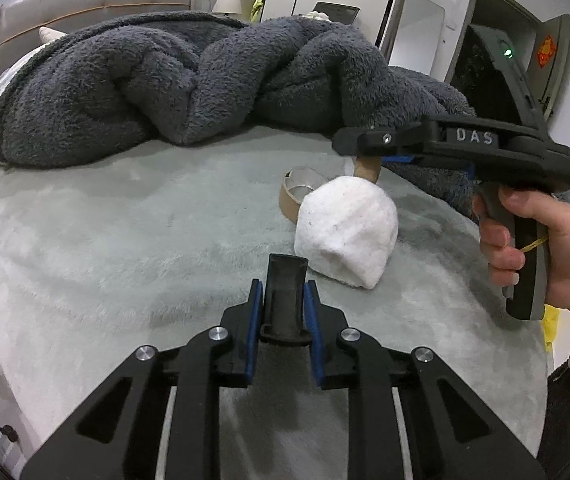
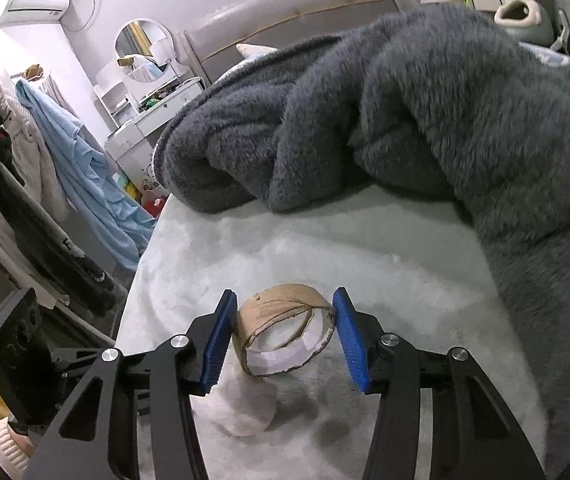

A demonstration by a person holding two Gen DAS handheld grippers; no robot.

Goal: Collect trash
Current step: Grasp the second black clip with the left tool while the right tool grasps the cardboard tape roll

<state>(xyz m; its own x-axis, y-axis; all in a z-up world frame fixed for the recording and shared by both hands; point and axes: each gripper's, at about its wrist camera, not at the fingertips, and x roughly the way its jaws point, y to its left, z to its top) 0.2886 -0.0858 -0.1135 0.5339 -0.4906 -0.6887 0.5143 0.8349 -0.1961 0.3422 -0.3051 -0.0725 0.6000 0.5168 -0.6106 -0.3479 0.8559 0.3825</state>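
Observation:
My left gripper (image 1: 283, 312) is shut on a black handle-like piece (image 1: 285, 300) above the pale bed cover. A crumpled white tissue ball (image 1: 347, 232) lies just ahead of it to the right. Behind the ball lies a cardboard tape ring (image 1: 295, 196). My right gripper (image 2: 285, 336) holds a second cardboard ring (image 2: 281, 328) between its blue pads, lifted above the bed; the tissue ball shows below it in the right wrist view (image 2: 245, 412). The right gripper also shows in the left wrist view (image 1: 365, 156), its fingers over a cardboard piece (image 1: 369, 168).
A bulky dark grey fleece blanket (image 1: 165, 80) is piled across the far half of the bed and runs down the right side (image 2: 445, 120). The bed's left edge (image 2: 141, 272) drops to a clothes rack with a blue garment (image 2: 85, 168).

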